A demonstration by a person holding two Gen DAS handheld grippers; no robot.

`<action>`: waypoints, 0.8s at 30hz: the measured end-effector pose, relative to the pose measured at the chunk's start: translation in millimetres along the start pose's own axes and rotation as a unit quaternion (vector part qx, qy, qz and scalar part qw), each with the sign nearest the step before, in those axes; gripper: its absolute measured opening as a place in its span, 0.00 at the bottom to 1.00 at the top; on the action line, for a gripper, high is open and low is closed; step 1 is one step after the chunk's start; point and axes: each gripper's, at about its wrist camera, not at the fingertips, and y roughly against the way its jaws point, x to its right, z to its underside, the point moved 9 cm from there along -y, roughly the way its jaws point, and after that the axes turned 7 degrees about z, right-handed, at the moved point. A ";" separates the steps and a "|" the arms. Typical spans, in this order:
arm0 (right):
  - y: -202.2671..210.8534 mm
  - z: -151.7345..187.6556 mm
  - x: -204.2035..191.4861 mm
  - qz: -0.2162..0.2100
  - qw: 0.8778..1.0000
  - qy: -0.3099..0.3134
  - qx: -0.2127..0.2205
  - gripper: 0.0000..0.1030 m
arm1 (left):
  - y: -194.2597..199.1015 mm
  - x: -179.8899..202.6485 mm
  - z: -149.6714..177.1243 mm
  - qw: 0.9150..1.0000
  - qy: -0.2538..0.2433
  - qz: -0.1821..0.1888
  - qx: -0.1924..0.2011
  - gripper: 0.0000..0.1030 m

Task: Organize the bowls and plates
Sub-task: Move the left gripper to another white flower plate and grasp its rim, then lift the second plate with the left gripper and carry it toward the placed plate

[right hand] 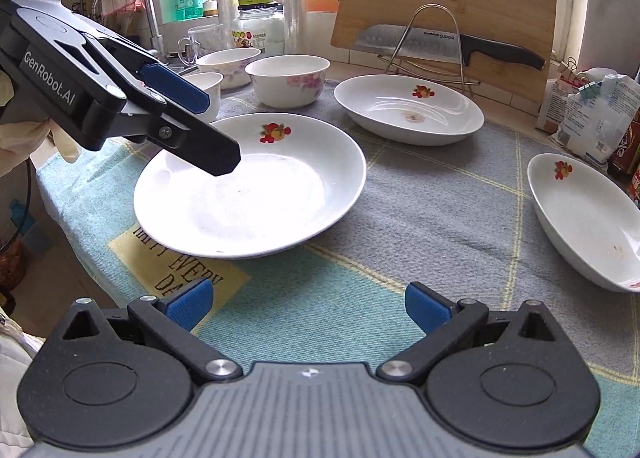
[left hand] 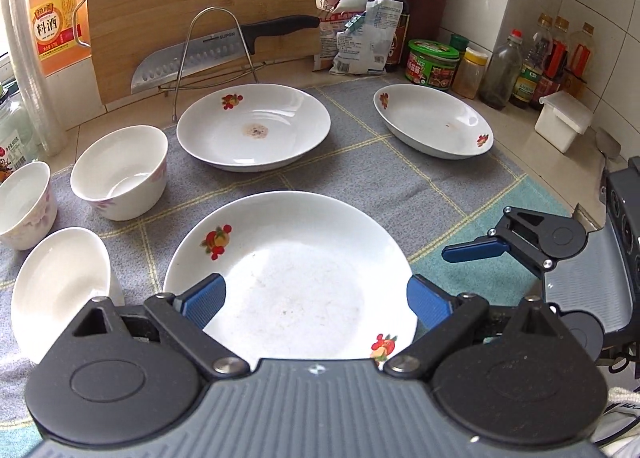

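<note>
Three white plates with red fruit prints lie on a checked cloth: a near plate [left hand: 288,278] [right hand: 256,194], a far plate [left hand: 254,126] [right hand: 408,110] and a right plate [left hand: 434,120] [right hand: 580,218]. Three white bowls [left hand: 120,172] [left hand: 24,204] [left hand: 60,290] stand left of them; the right wrist view shows them at the back [right hand: 288,80]. My left gripper [left hand: 316,304] [right hand: 218,126] is open and hovers over the near plate's near-left part, gripping nothing. My right gripper [right hand: 308,308] is open over the teal cloth, right of that plate. One of its fingers [left hand: 476,250] shows.
A bamboo cutting board [left hand: 196,10] leans at the back with a knife [left hand: 224,46] on a wire rack [left hand: 216,54]. Sauce bottles [left hand: 536,66], jars, snack bags [left hand: 356,38] and a white box [left hand: 562,120] line the right wall. The counter edge [right hand: 80,226] drops off at front left.
</note>
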 end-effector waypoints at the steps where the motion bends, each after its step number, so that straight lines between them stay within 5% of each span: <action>1: -1.8 -0.8 -6.6 0.001 1.000 0.001 -0.001 1.00 | 1.3 -2.4 0.9 1.000 -0.002 0.003 0.000 0.94; 9: -18.4 -8.7 -48.2 0.022 1.000 0.012 0.004 1.00 | 11.8 -26.5 5.5 0.999 -0.043 0.026 -0.010 0.94; 24: -38.6 -16.0 -57.2 0.057 0.998 -0.024 0.022 1.00 | -23.4 -54.9 -21.5 0.993 -0.077 0.070 -0.047 0.94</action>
